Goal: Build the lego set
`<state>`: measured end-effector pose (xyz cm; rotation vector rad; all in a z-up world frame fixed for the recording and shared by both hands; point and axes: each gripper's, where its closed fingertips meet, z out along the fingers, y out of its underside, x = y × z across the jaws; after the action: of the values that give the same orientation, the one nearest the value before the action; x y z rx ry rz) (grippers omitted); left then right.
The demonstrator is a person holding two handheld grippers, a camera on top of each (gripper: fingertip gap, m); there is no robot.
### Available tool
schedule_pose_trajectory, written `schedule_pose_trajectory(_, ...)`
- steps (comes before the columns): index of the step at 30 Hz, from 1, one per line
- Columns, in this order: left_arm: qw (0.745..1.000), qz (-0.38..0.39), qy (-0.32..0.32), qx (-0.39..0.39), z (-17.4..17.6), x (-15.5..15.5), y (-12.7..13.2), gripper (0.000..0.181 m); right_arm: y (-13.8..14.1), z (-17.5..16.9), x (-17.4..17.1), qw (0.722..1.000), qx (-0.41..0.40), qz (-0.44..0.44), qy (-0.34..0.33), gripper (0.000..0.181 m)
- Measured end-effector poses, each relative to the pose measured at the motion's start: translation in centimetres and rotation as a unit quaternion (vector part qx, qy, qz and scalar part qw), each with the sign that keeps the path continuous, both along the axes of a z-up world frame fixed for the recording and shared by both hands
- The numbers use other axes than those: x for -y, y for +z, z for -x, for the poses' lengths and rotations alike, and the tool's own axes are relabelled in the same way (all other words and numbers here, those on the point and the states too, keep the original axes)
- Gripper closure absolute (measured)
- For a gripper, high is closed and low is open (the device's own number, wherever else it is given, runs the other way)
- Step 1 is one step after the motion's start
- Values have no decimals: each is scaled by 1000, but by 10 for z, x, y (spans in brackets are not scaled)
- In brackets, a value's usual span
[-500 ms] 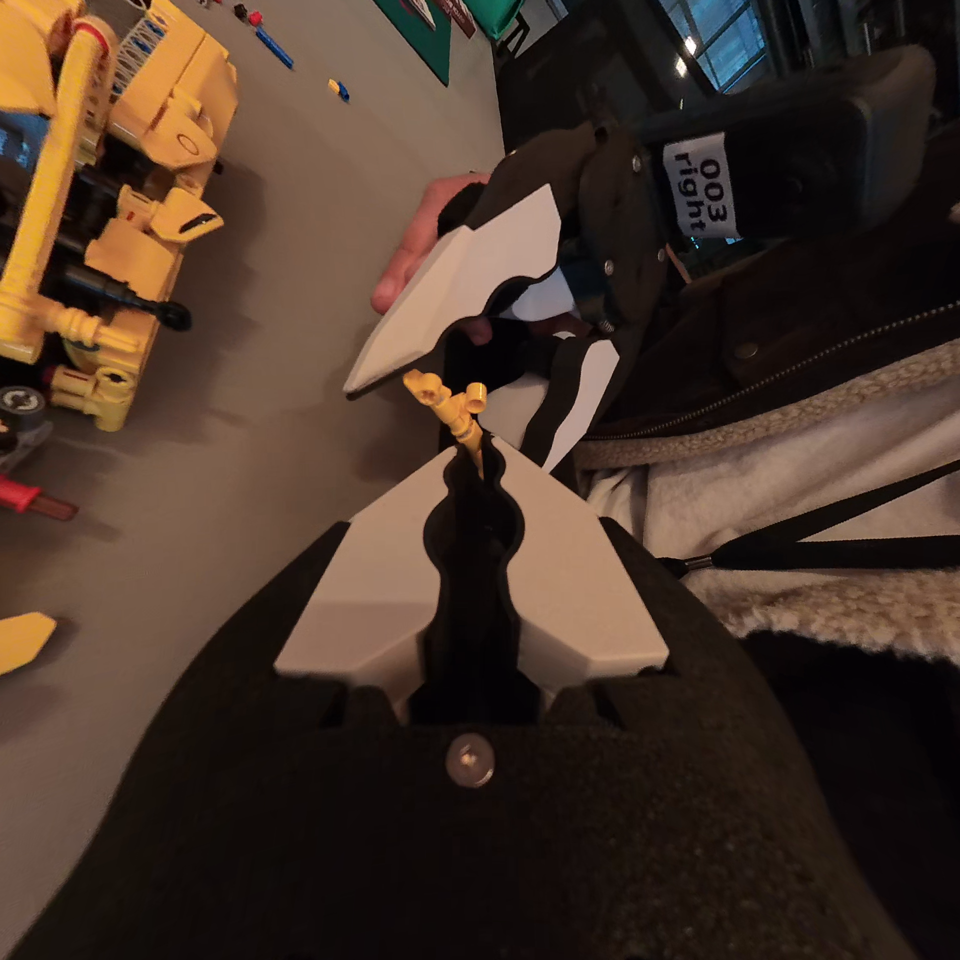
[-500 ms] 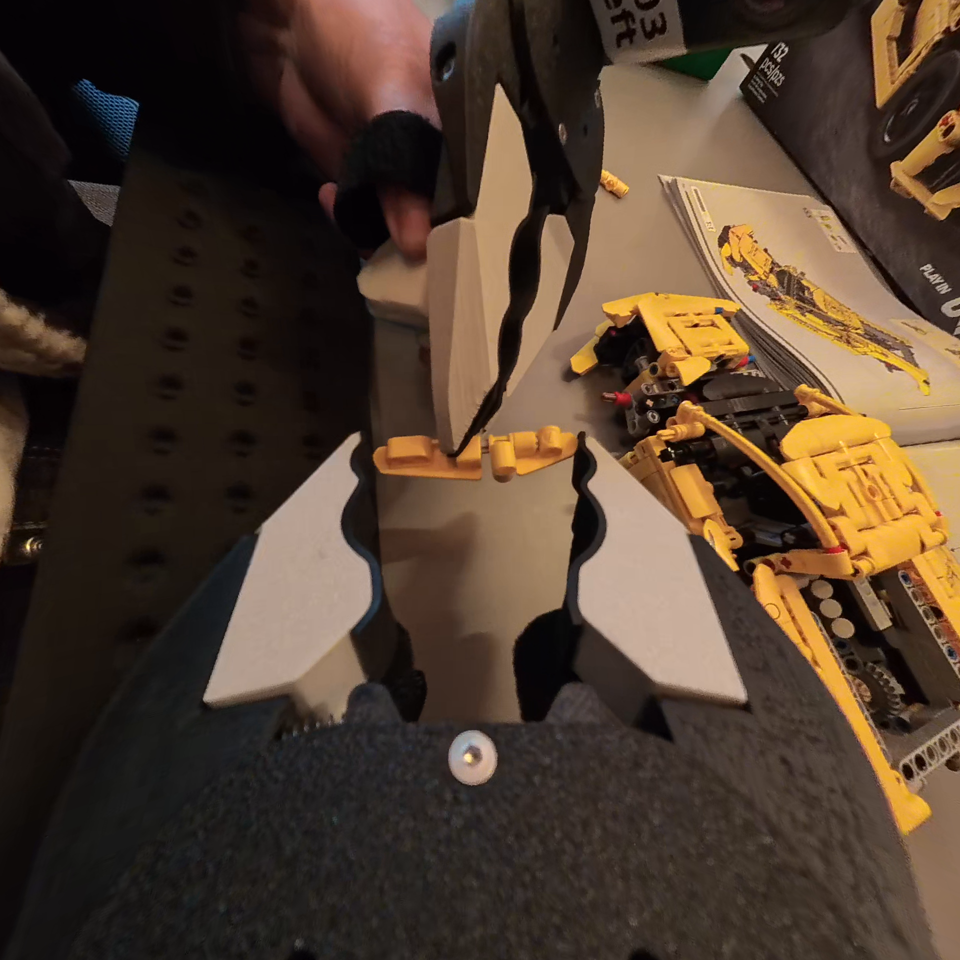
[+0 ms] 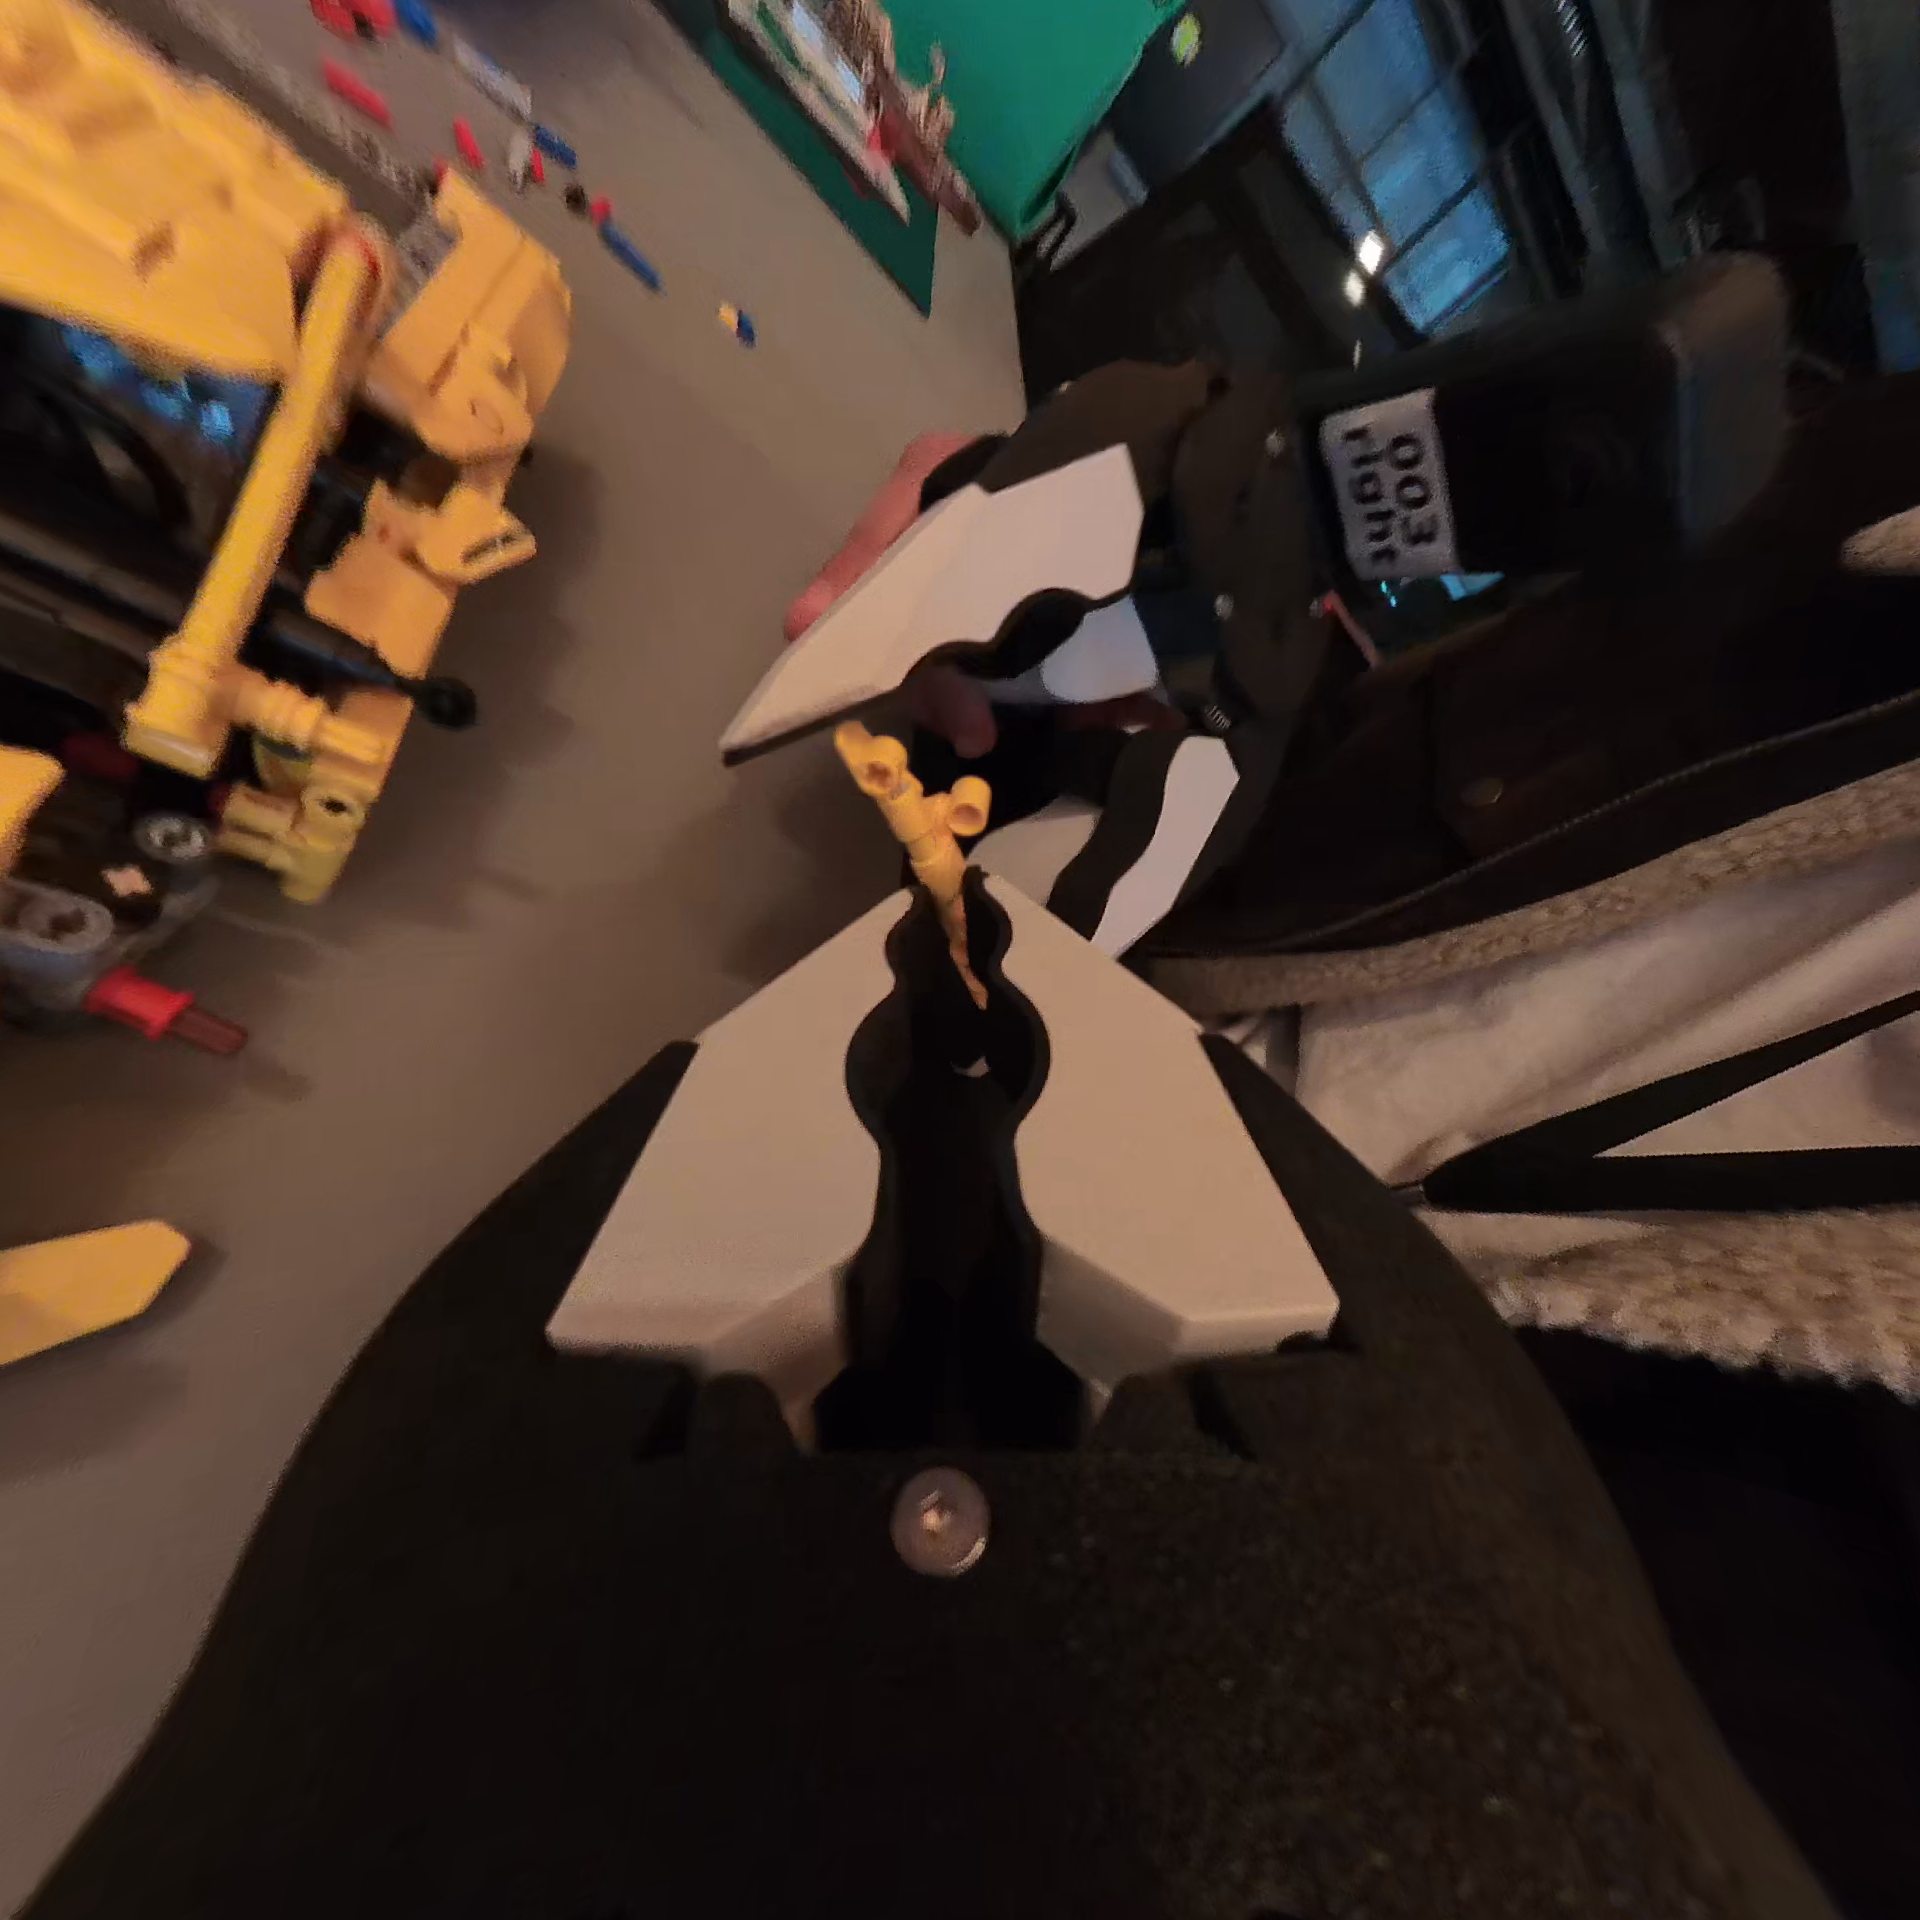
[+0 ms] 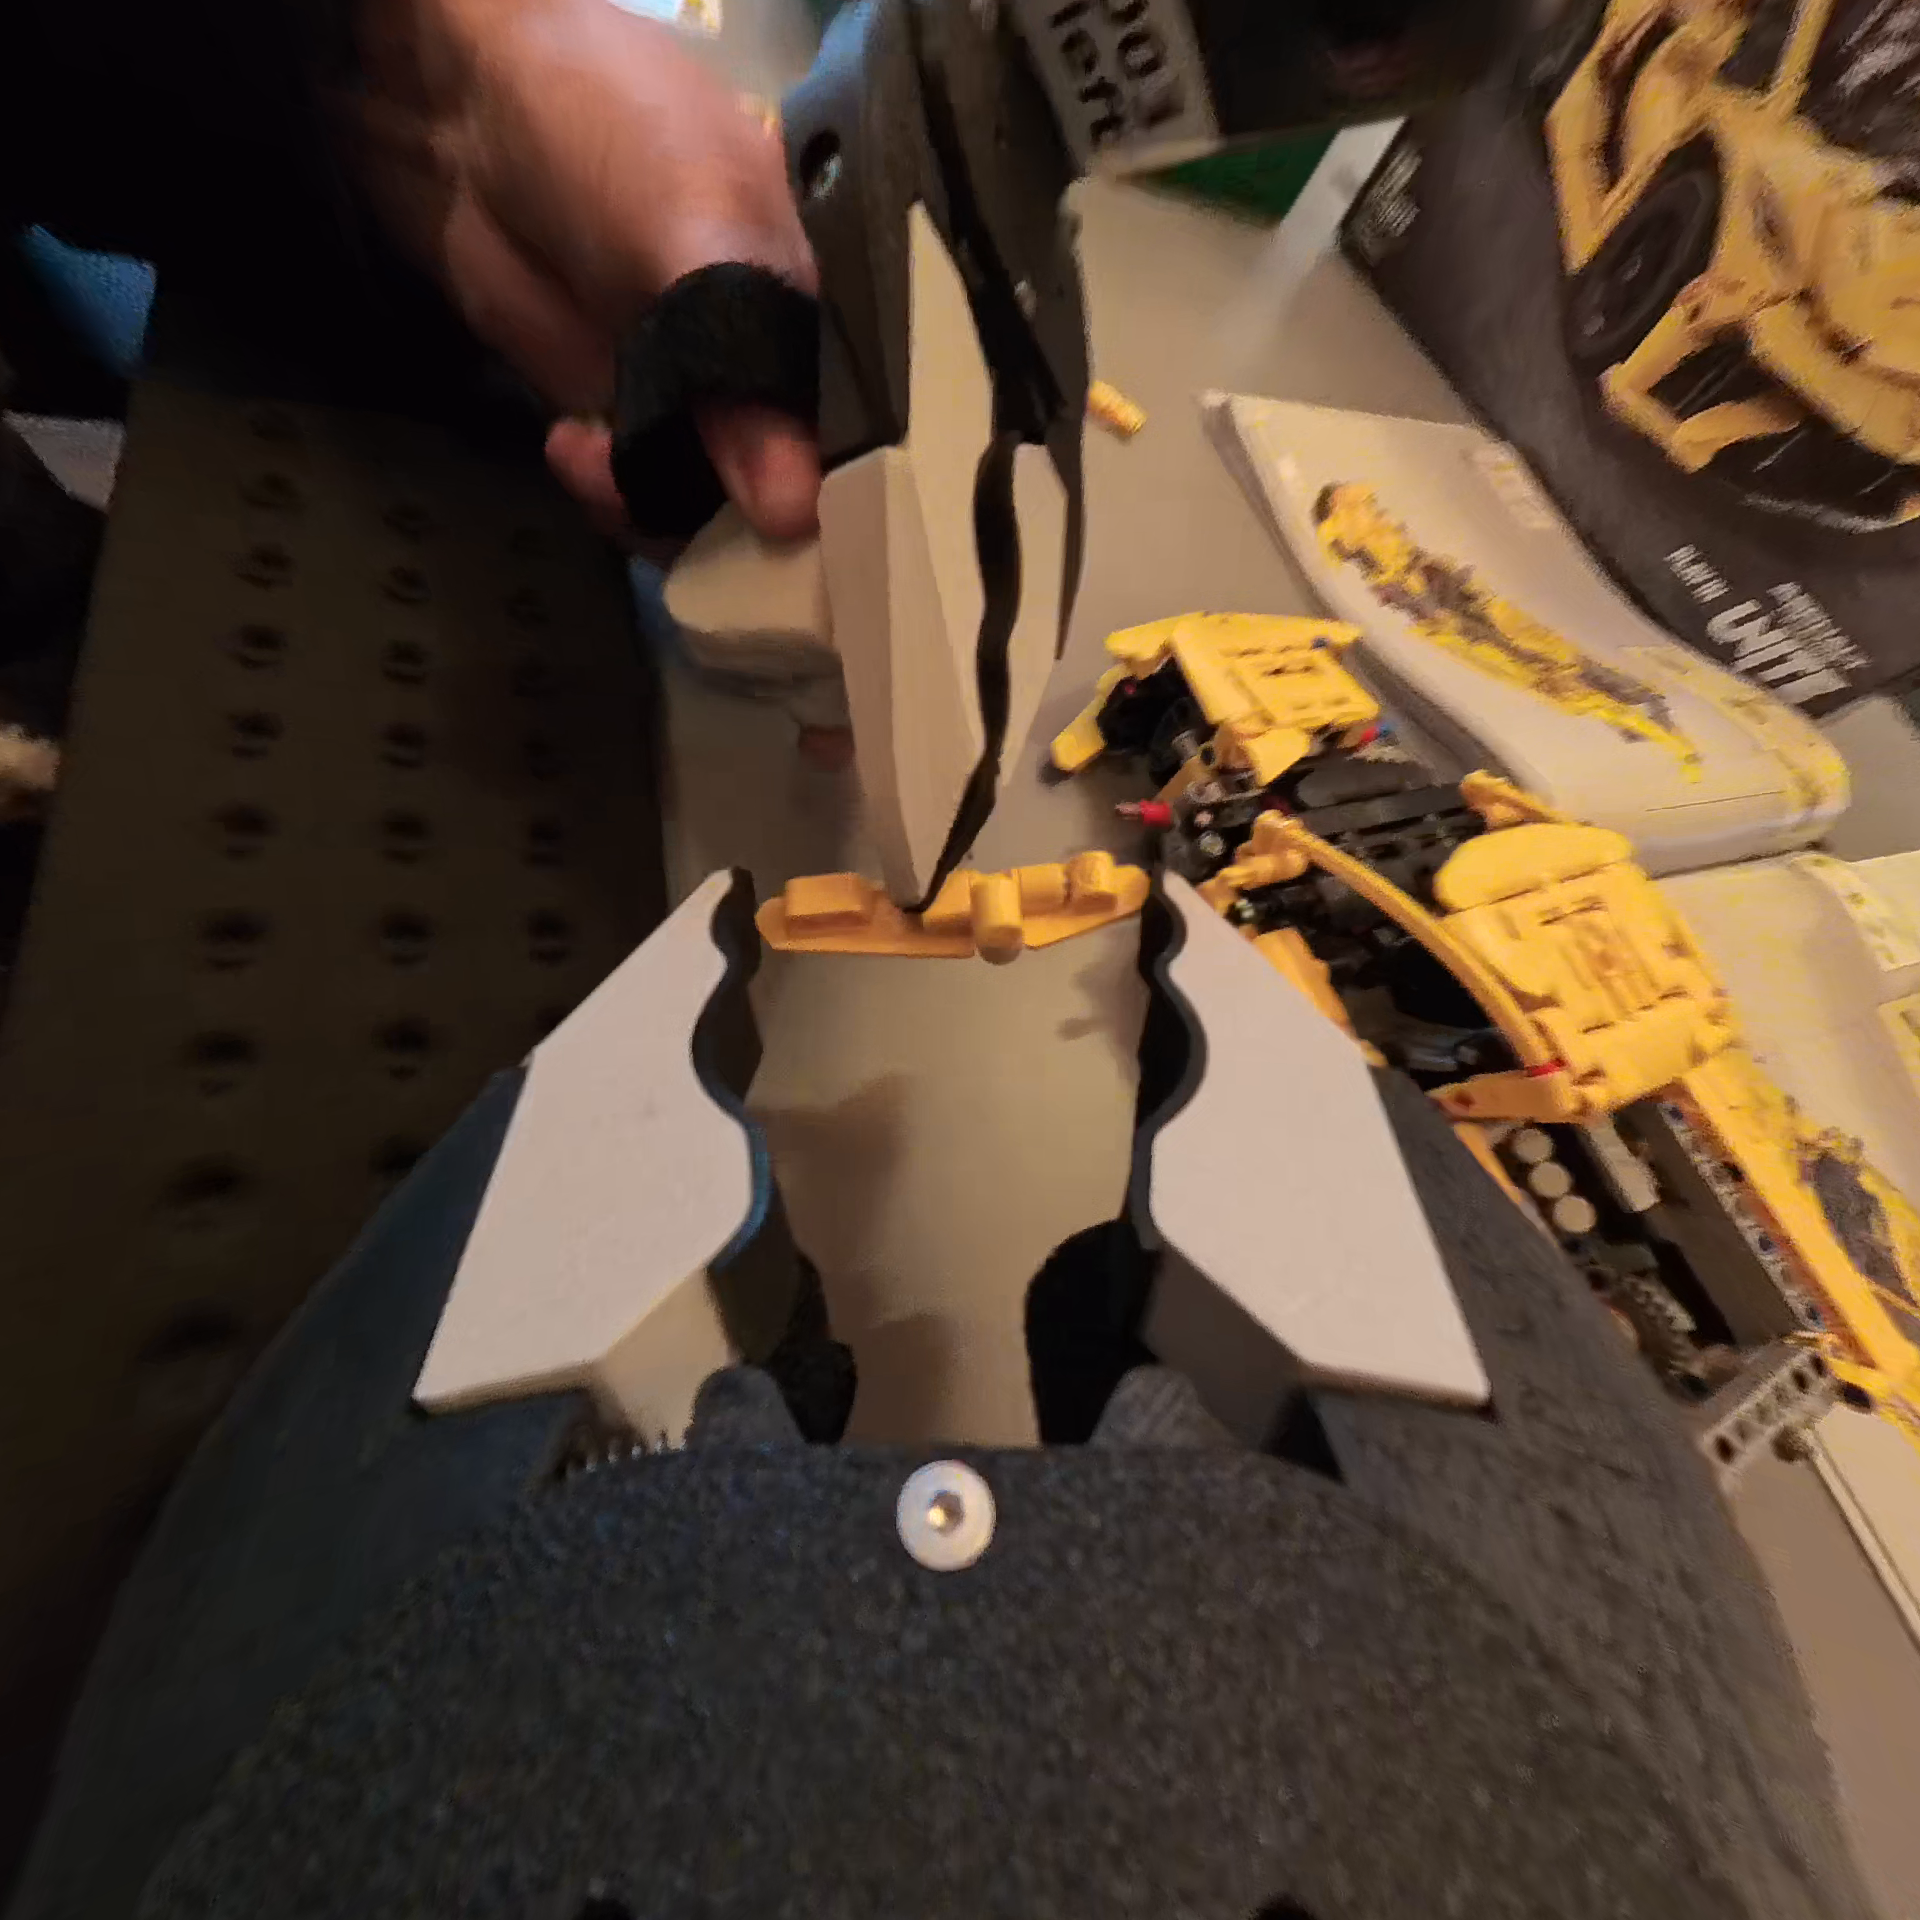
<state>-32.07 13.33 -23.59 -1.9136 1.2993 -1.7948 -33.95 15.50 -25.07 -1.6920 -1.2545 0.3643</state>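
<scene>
My left gripper (image 3: 951, 899) is shut on a small yellow lego piece (image 3: 914, 800), which sticks out past its tips. In the right wrist view the left gripper (image 4: 925, 894) comes down from above and pinches the piece (image 4: 1049, 899) near its middle. My right gripper (image 4: 945, 894) is open, one fingertip at each end of the piece; I cannot tell whether they touch it. It also shows in the left wrist view (image 3: 997, 790), jaws apart around the piece. The partly built yellow lego vehicle (image 4: 1507, 935) lies on the grey table to the right, and shows at the left in the left wrist view (image 3: 312, 468).
An instruction booklet (image 4: 1507, 644) and the dark set box (image 4: 1714, 312) lie beyond the vehicle. Loose small pieces (image 3: 623, 249), a red pin (image 3: 156, 1008) and a yellow panel (image 3: 83, 1288) lie on the table. A person's hand (image 4: 623, 260) and a fleece-lined jacket (image 3: 1558, 987) are close. The tips of both grippers are at nearly the same place.
Both grippers have shifted slightly together over the table, and the views are blurred by motion. The left gripper keeps its hold on the yellow piece; the right jaws stay apart.
</scene>
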Motion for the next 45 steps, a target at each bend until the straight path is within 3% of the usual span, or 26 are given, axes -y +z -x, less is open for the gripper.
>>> schedule_pose_trajectory(5, 1000, -5, 2, 29, -3, 2, 10, 168, 11, -5, -7, 999, -12, -38, -22, 106)
schedule_pose_trajectory(10, 1000, -10, 4, 27, -2, 1, 9, 179, 13, -3, -5, 999, -23, -45, -20, 106)
schedule_pose_trajectory(13, 997, -76, 20, 16, -2, -5, 6, 180, 15, -5, -6, 998, -51, -24, -31, 105)
schedule_pose_trajectory(15, 982, -178, 56, -8, 0, -20, 1, 180, 27, -10, -9, 994, -101, -3, -44, 105)
schedule_pose_trajectory(17, 943, -313, 106, -23, 6, -41, 4, 180, 30, -16, -12, 986, -151, 51, -55, 108)
schedule_pose_trajectory(20, 852, -493, 170, -35, 16, -66, 20, 180, 28, -19, -14, 965, -208, 147, -56, 120)
schedule_pose_trajectory(24, 729, -661, 167, -62, 21, -74, 23, 180, 37, -21, -15, 933, -281, 220, -46, 133)
schedule_pose_trajectory(25, 711, -681, 164, -59, 20, -72, 24, 180, 40, -22, -14, 926, -297, 231, -41, 135)
schedule_pose_trajectory(29, 681, -712, 155, -75, 19, -73, 20, 180, 42, -33, -24, 921, -310, 224, -71, 143)
schedule_pose_trajectory(33, 685, -704, 166, -87, 23, -79, 18, 180, 34, -73, -54, 922, -292, 160, -199, 142)
schedule_pose_trajectory(37, 694, -693, 170, -100, 27, -85, 14, 179, 31, -135, -75, 894, -275, 88, -342, 140)
schedule_pose_trajectory(39, 690, -693, 176, -114, 32, -91, 11, 179, 33, -159, -79, 888, -257, 53, -377, 138)
schedule_pose_trajectory(42, 688, -682, 202, -148, 44, -107, 8, 179, 27, -213, -78, 886, -149, 14, -438, 138)
schedule_pose_trajectory(45, 711, -638, 239, -177, 59, -127, 4, 179, 21, -254, -77, 873, -122, -1, -472, 138)
